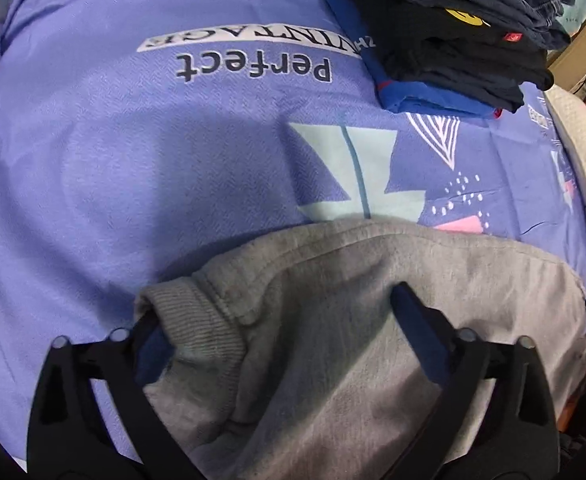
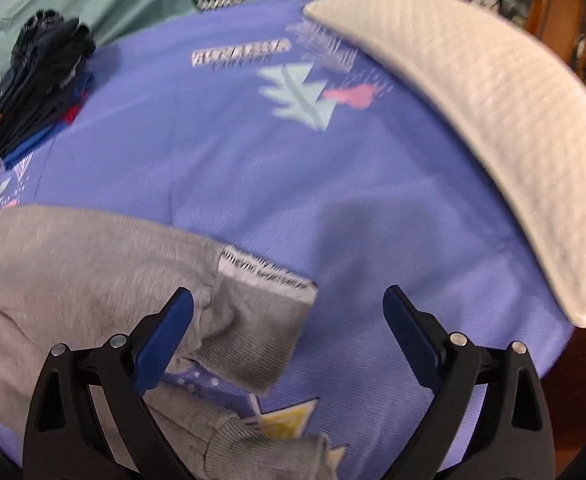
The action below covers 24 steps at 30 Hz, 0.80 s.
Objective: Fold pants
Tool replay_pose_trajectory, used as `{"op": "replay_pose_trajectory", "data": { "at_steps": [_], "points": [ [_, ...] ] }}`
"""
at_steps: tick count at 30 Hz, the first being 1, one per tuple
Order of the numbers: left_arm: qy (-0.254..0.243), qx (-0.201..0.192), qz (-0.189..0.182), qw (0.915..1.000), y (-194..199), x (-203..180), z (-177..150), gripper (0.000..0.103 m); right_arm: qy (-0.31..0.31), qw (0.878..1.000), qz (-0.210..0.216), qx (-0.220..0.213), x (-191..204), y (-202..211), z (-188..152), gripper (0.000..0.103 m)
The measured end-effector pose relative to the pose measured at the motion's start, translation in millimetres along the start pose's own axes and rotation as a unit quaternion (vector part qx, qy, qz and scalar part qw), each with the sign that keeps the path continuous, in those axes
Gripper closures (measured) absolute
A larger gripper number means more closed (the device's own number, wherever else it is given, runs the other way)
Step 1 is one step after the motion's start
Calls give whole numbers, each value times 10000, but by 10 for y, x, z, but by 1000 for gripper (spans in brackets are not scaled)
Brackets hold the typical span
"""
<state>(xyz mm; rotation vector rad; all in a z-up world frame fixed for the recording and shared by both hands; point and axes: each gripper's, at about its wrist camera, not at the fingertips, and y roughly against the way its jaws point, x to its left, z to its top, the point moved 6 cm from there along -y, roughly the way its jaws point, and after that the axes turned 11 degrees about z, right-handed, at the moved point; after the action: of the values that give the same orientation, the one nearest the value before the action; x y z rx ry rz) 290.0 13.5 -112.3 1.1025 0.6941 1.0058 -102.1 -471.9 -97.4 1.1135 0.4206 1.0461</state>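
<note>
- The left gripper [image 1: 277, 320] is spread wide over the near, left end of the grey pants [image 1: 373, 320], pinching nothing; one finger looks tucked under a ribbed cuff [image 1: 197, 320], which could snag.
- The right gripper [image 2: 289, 320] is also spread, with an ankle cuff [image 2: 261, 332] between its fingers, ungripped.
- The pants lie near on the purple bedsheet [image 1: 173, 160]; closing on one layer only would likely skew the fold.
- The folded clothes stack [image 1: 465, 36], far right, sits well apart.

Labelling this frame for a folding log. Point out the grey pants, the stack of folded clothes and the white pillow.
grey pants [image 1: 373, 320]: left wrist view, on the flat fabric between the fingers.
stack of folded clothes [image 1: 465, 40]: left wrist view, on a dark garment mid-stack.
white pillow [image 2: 493, 120]: right wrist view, on its quilted top.
</note>
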Motion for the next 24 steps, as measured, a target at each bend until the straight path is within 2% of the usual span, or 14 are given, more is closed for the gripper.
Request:
{"op": "replay_pose_trajectory", "data": {
  "at_steps": [1, 2, 3, 4, 5, 7, 11, 13, 16, 18, 20, 22, 24],
  "points": [
    [25, -49, 56, 10000, 37, 34, -11, 32, -115, 9994, 262, 190, 16, -107, -14, 7],
    [89, -114, 46, 9999, 97, 97, -28, 43, -118, 9982, 457, 363, 60, -203, -27, 12],
    [164, -168, -47, 9997, 157, 164, -46, 68, 0, 9972, 568, 491, 121, -269, -33, 35],
    [238, -226, -241, 9992, 232, 212, -64, 83, 248, 9964, 623, 516, 230, -287, -30, 59],
    [289, -397, -272, 9984, 345, 271, -82, 88, 623, 9958, 537, 410, 345, -251, -4, 69],
    [456, -609, -367, 9964, 513, 372, -122, 91, 1032, 9937, 391, 206, 451, -153, 70, 81],
    [642, -932, -485, 9924, 770, 401, -151, 92, 967, 9929, 578, -379, 413, 163, 379, 91],
    [723, -1133, -552, 9894, 911, 405, -141, 92, 943, 9905, 722, -695, 419, 332, 569, 91],
    [954, -1365, -664, 9838, 1105, 472, -107, 92, 1092, 9854, 645, -1134, 519, 528, 896, 91],
    [1269, -1556, -745, 9768, 1244, 568, -82, 97, 1169, 9814, 696, -1355, 589, 650, 1044, 91],
    [1596, -1723, -897, 9679, 1395, 719, -68, 97, 1242, 9777, 713, -1534, 644, 714, 1266, 92],
    [1758, -1827, -833, 9637, 1477, 844, -52, 97, 1272, 9746, 775, -1672, 710, 738, 1474, 92],
    [1853, -1770, -733, 9638, 1420, 942, -11, 97, 1307, 9736, 756, -1714, 783, 685, 1716, 92]
  ]
}}
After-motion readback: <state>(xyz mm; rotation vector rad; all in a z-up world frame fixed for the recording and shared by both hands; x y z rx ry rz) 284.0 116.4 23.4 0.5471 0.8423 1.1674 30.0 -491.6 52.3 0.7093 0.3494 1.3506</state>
